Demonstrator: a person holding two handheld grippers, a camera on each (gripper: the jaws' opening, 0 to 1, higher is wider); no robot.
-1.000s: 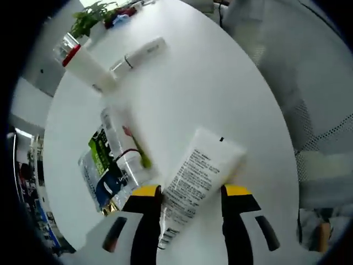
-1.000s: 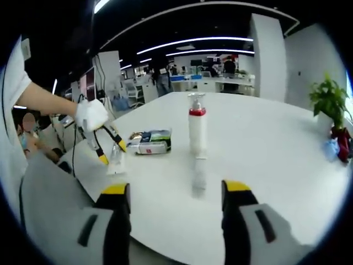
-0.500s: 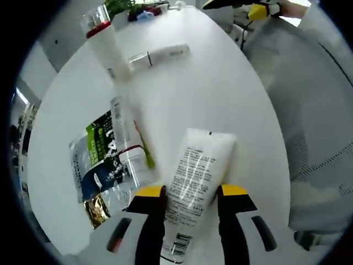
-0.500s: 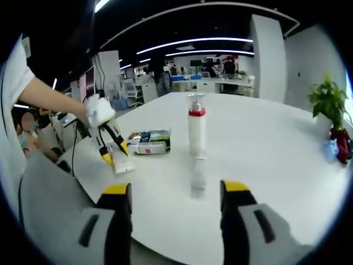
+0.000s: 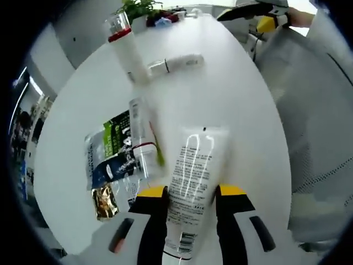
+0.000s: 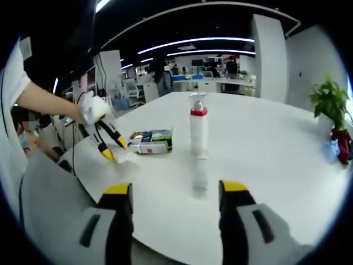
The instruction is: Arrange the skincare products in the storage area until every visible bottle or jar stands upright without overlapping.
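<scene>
Left gripper view: the left gripper (image 5: 190,199) has its jaws set against both sides of a white tube (image 5: 193,176) lying near the table's (image 5: 220,105) rim. Just left of it lie a clear bottle (image 5: 140,141) and sachets (image 5: 107,160); farther off a pump bottle (image 5: 128,52) stands upright beside a lying slim tube (image 5: 175,63). Right gripper view: the right gripper (image 6: 174,193) hangs with jaws apart, holding nothing, over the near table edge; bare tabletop stretches toward a plant (image 6: 331,102).
</scene>
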